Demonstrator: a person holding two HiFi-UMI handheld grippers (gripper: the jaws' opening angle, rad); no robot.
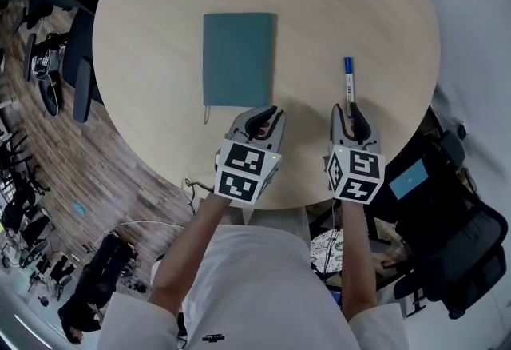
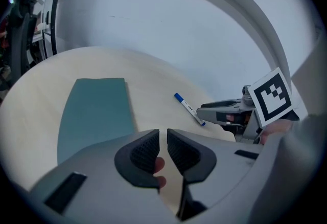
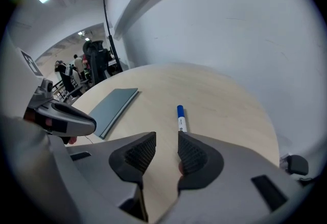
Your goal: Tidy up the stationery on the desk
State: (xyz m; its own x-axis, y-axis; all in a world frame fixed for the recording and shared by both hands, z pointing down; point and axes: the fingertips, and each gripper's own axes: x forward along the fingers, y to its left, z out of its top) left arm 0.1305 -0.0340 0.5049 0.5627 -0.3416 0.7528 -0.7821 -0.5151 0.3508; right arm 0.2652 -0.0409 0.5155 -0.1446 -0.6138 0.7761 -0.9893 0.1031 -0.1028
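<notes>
On the counter (image 1: 160, 21), the right gripper (image 1: 349, 113) gapes empty just behind the pen (image 1: 348, 81). Straddle its barrel squarely. The left gripper (image 1: 267, 118) idles, barely parted, empty.

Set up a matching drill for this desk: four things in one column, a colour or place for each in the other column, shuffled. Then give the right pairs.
Things
1. notebook
2. pen
3. left gripper
4. right gripper

Descriptions
A. white barrel with a blue cap
B. at the pen's near end
C. teal cover, lying closed and flat
D. just short of the notebook's near right corner

Pairs: 1-C, 2-A, 3-D, 4-B
</notes>
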